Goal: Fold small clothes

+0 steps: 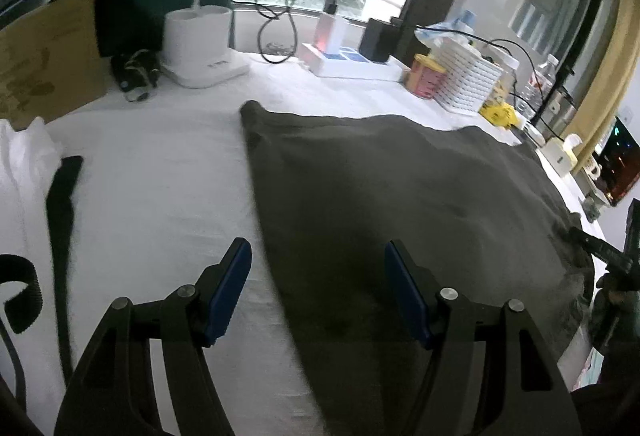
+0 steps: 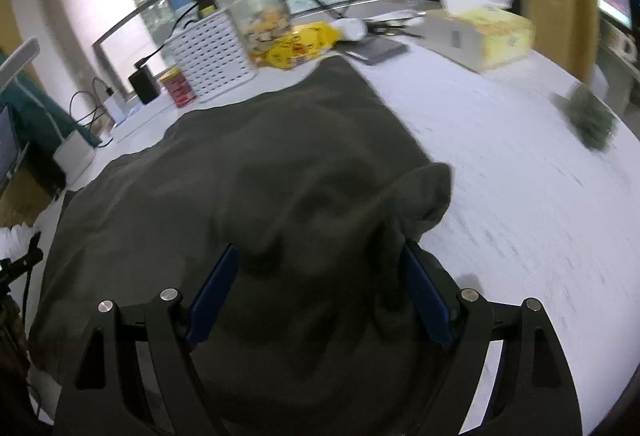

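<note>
A dark olive-grey garment [image 1: 400, 188] lies spread on the white table [image 1: 160, 176]. My left gripper [image 1: 318, 260] hovers over the garment's near left edge, which runs between the open blue pads; nothing is gripped. In the right wrist view the same garment [image 2: 240, 164] fills the middle, with one corner curled up [image 2: 432, 184]. My right gripper [image 2: 320, 268] stands over a bunched mound of this cloth. Its jaws are wide apart, and the cloth brushes the right pad [image 2: 420, 276]. A dark part at the left wrist view's right edge [image 1: 604, 252] sits by the garment's far side.
Along the table's far side stand a white lamp base [image 1: 198, 36], cables, a red-yellow can [image 1: 426, 76] and a white slatted basket [image 1: 468, 80]. A black strap [image 1: 60, 204] and white cloth [image 1: 20, 164] lie left. A tissue box [image 2: 480, 36], yellow bag [image 2: 300, 44] and green bundle [image 2: 592, 120] lie right.
</note>
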### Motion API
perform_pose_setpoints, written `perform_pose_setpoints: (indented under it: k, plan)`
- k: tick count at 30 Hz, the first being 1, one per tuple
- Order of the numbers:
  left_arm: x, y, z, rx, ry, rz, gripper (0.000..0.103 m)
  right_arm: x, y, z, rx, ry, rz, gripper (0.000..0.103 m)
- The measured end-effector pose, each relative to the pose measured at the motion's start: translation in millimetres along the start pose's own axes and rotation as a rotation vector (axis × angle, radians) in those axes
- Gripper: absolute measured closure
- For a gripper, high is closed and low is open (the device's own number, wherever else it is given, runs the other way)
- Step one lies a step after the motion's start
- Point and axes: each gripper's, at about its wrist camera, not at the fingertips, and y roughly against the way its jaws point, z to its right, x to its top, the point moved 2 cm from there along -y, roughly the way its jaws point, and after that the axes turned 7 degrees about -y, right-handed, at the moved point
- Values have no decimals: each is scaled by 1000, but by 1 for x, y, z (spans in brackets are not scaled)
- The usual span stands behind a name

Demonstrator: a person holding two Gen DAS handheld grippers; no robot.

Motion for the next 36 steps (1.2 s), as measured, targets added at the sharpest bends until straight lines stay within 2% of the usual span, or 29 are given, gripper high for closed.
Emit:
perform_pose_setpoints:
  k: [4,7,8,12,14,23,29,36]
  plan:
    - [-1,-1,-7,19,25,-7,34,13,-18,-17,10,70,-14,22]
    - [-3,-4,-10,25,37,-16,34,17,-27,-25,-8,113,-19,43]
    - [-4,-4,-10,25,39,-18,34,18,-28,-26,-12,119,-19,55]
    - [-3,-6,-8,18,36,-20,34,17,-29,-28,4,131,-30,74]
    - [-2,-5,-7,12,31,-16,34,17,-27,-31,3,141,-31,78]
    - [-2,9,-7,-11,18,28,34,24,3,-67,-11,237,44,80]
    - [-6,23,-7,-34,16,67,34,25,16,-105,38,298,70,80]
    - [-10,38,-12,-48,27,109,34,12,13,-163,121,403,51,80]
